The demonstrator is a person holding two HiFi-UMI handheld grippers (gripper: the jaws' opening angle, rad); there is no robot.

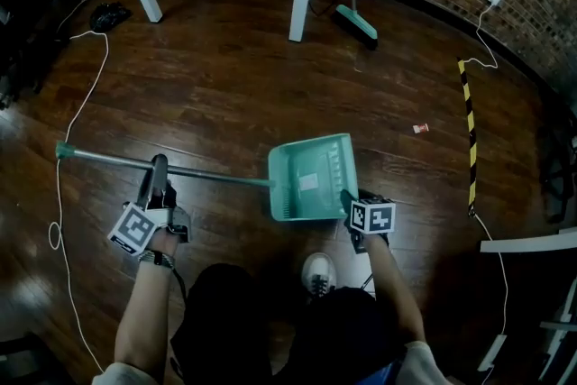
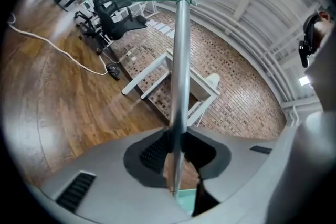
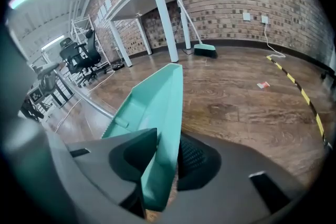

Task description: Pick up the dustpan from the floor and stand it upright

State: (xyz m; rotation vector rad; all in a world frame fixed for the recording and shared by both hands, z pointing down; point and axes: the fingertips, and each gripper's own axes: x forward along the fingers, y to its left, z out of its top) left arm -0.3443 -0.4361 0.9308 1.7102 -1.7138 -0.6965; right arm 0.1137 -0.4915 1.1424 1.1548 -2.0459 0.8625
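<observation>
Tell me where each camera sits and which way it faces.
Head view: on the person's head, facing steeply down at the floor and dustpan; forearms, left gripper, right gripper and a shoe show.
Left gripper view: on that gripper, looking along the dustpan handle clamped in its jaws toward a brick wall.
Right gripper view: on that gripper, angled down over the floor; the dustpan's side wall stands between its jaws.
Shared: head and right gripper views both show the broom.

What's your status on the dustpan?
Left gripper shut on handle. Right gripper open, dustpan between fingers. Handle level, not yet upright. Nothing obstructing.
</observation>
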